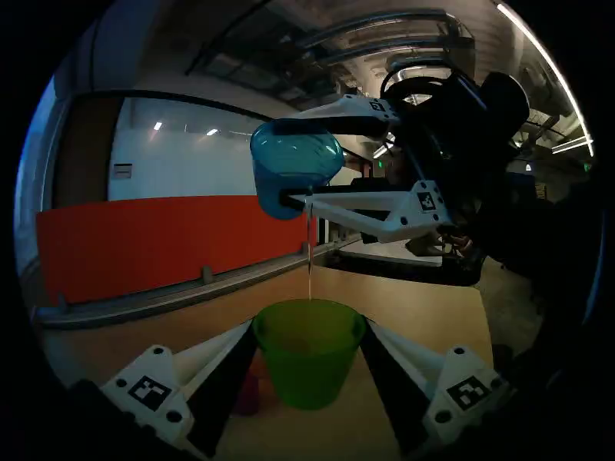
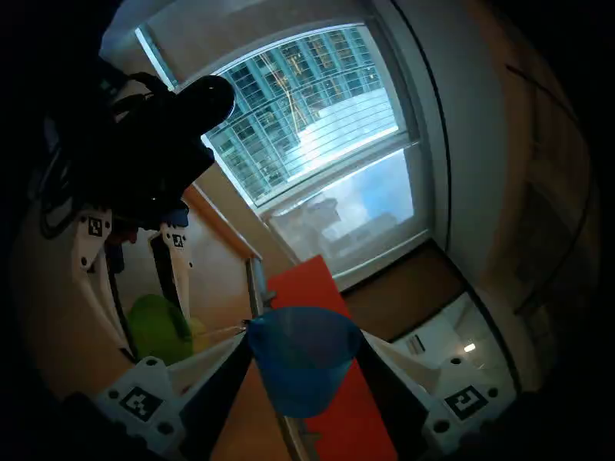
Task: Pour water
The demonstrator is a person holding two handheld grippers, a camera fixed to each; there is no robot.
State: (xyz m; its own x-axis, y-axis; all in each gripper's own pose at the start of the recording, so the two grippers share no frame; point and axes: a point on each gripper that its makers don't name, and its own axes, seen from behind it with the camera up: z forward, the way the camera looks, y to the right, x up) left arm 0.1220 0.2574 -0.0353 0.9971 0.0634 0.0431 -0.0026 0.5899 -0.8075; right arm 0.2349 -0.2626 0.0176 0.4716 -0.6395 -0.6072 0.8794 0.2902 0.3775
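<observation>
The left gripper [image 1: 309, 338] is clenched on a green cup [image 1: 309, 373], with one finger pressing each side. It holds the cup upright over the wooden bench [image 1: 419, 307]. I cannot tell whether the cup's base touches the top. Directly above, well apart from it, the right gripper [image 1: 283, 165] grasps a blue cup [image 1: 296, 161] between both fingers. That cup is tipped. A thin stream of water [image 1: 309, 261] falls from its low side straight into the green cup's mouth.

In the right gripper view the blue cup sits between that gripper's own fingers, and the stream leaves its rim on the side facing the green cup. A small red thing [image 1: 247, 396] lies on the bench just beside the green cup's base, half hidden by a finger and too dim to name. A red panel [image 1: 154, 246] runs along the bench's far edge. A large window [image 2: 323, 138] stands past the bench's end.
</observation>
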